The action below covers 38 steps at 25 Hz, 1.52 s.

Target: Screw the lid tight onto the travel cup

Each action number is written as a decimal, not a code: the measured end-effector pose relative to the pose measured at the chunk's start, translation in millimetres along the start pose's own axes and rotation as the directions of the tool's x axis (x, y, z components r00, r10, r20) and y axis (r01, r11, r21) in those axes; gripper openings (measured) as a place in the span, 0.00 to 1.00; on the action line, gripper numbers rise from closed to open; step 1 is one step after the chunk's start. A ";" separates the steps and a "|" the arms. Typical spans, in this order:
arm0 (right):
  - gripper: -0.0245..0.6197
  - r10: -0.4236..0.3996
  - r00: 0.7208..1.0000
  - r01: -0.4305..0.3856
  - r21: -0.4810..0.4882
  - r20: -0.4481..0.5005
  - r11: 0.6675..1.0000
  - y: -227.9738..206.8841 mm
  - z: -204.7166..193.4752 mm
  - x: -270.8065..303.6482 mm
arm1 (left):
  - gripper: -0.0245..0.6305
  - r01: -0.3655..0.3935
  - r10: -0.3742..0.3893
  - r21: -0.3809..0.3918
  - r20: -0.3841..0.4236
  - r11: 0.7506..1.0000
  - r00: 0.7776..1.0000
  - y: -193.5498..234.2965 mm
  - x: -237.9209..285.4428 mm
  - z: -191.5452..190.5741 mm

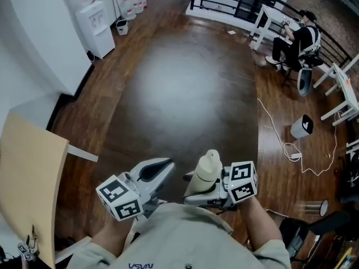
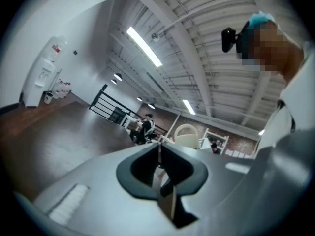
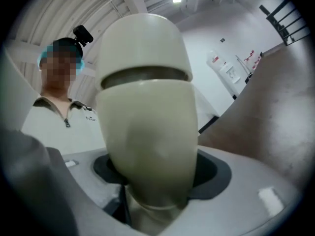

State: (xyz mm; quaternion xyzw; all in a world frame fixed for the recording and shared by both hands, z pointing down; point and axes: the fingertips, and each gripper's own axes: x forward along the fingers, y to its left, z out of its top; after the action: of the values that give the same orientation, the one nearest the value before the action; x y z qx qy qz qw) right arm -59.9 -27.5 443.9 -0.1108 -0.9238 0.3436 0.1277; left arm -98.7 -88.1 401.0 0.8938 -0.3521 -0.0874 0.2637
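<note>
Right claw [image 1: 197, 190] pinching cream travel cup [image 1: 208, 168], lid [image 3: 141, 43] on top. Left claw [image 1: 161, 166] pressed together, just left of cup. Both near person, above brown floor [image 1: 185, 94].

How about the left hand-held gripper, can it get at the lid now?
Probably yes. The lid tops the cup in the right hand-held gripper, and the left hand-held gripper is beside it with nothing between. Its jaws are shut, so they must open first.
</note>
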 end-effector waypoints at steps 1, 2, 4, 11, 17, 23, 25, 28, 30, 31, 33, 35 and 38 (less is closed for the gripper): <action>0.54 0.032 0.999 -0.032 0.007 -0.005 0.999 6.3 0.1 -0.6 | 0.10 0.049 -0.049 -0.014 -0.008 0.999 0.999 -7.8 2.2 3.3; 0.54 0.061 0.998 -0.061 0.012 -0.009 0.998 11.9 0.0 -1.6 | 0.15 0.095 -0.095 -0.031 -0.013 0.995 0.995 -15.0 4.7 6.0; 0.54 0.110 0.994 -0.109 0.018 -0.018 0.994 21.4 -0.4 -3.0 | 0.21 0.171 -0.173 -0.066 -0.024 0.983 0.985 -26.7 9.9 9.5; 0.54 0.223 0.973 -0.222 0.023 -0.064 0.975 44.2 -2.2 -3.2 | 0.41 0.355 -0.371 -0.193 -0.053 0.915 0.927 -58.4 24.6 13.7; 0.54 0.242 0.967 -0.240 0.034 -0.076 0.970 41.0 -5.9 -5.4 | 0.42 0.392 -0.415 -0.239 -0.052 0.888 0.908 -62.2 31.6 15.4; 0.54 0.263 0.961 -0.261 0.037 -0.081 0.965 39.8 -3.6 -6.3 | 0.43 0.394 -0.423 -0.266 -0.057 0.880 0.904 -58.1 35.3 15.5; 0.54 0.266 0.960 -0.263 0.038 -0.085 0.964 38.5 -3.8 -6.5 | 0.43 0.399 -0.430 -0.270 -0.064 0.876 0.901 -58.1 36.0 14.1; 0.54 0.264 0.960 -0.262 0.040 -0.091 0.964 37.0 -5.1 -7.4 | 0.43 0.405 -0.439 -0.273 -0.072 0.873 0.896 -60.9 37.3 11.4; 0.54 0.265 0.960 -0.262 0.041 -0.094 0.964 37.1 -5.0 -7.9 | 0.44 0.403 -0.438 -0.272 -0.078 0.874 0.896 -62.1 38.8 10.8; 0.55 0.266 0.959 -0.263 0.041 -0.097 0.964 37.3 -5.1 -7.8 | 0.45 0.402 -0.437 -0.272 -0.080 0.874 0.896 -62.4 39.4 10.6; 0.54 0.268 0.958 -0.266 0.037 -0.105 0.963 37.1 -6.8 -7.3 | 0.46 0.400 -0.436 -0.272 -0.085 0.875 0.896 -62.5 40.3 9.4; 0.55 0.269 0.957 -0.267 0.034 -0.110 0.963 36.4 -8.5 -6.8 | 0.47 0.399 -0.436 -0.271 -0.091 0.876 0.895 -62.6 41.2 7.8; 0.55 0.257 0.959 -0.255 0.034 -0.115 0.966 36.4 -7.1 -6.3 | 0.48 0.397 -0.436 -0.267 -0.103 0.878 0.894 -64.6 43.3 6.9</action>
State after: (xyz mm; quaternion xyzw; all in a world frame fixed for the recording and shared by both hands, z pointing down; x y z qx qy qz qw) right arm -47.5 1.8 424.0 -0.2485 -0.8892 0.3586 0.1378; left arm -31.4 -80.6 362.0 0.9143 -0.1156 -0.1119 0.3717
